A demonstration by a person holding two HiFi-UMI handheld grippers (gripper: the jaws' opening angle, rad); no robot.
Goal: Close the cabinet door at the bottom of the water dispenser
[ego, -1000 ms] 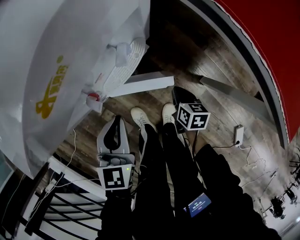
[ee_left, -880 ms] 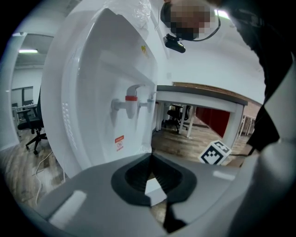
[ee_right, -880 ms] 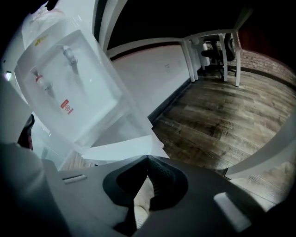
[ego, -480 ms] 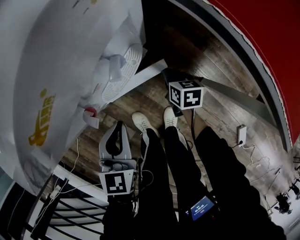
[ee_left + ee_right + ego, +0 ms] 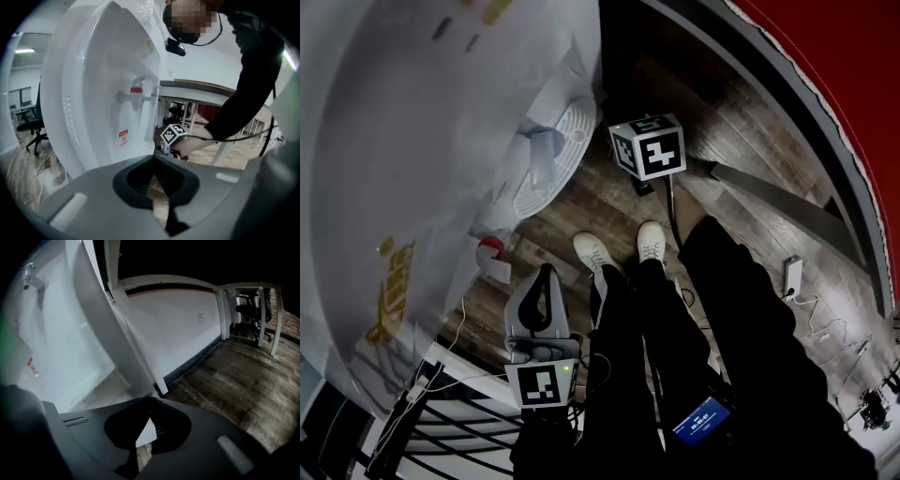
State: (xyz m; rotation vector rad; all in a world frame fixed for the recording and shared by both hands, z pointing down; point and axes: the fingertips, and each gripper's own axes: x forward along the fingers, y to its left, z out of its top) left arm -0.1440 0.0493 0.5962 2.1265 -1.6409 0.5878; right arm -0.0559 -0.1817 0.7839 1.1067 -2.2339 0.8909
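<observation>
Forward goes the right gripper (image 5: 149,400) since a second ago, jaws pressed together, tips just by the cabinet door (image 5: 124,352). The door shows edge-on at the foot of the water dispenser (image 5: 431,141), with open wood floor (image 5: 234,380) to its right. In the head view the marker cube hides it. The left gripper (image 5: 153,158), jaws together and empty, hangs back.

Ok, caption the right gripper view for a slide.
Right gripper, jaws together, low beside the white water dispenser, over wood floor.

We hold our right tongs (image 5: 149,401) closed, tips together, just beside the white door's (image 5: 117,336) lower corner, above wooden floor (image 5: 234,380).
</observation>
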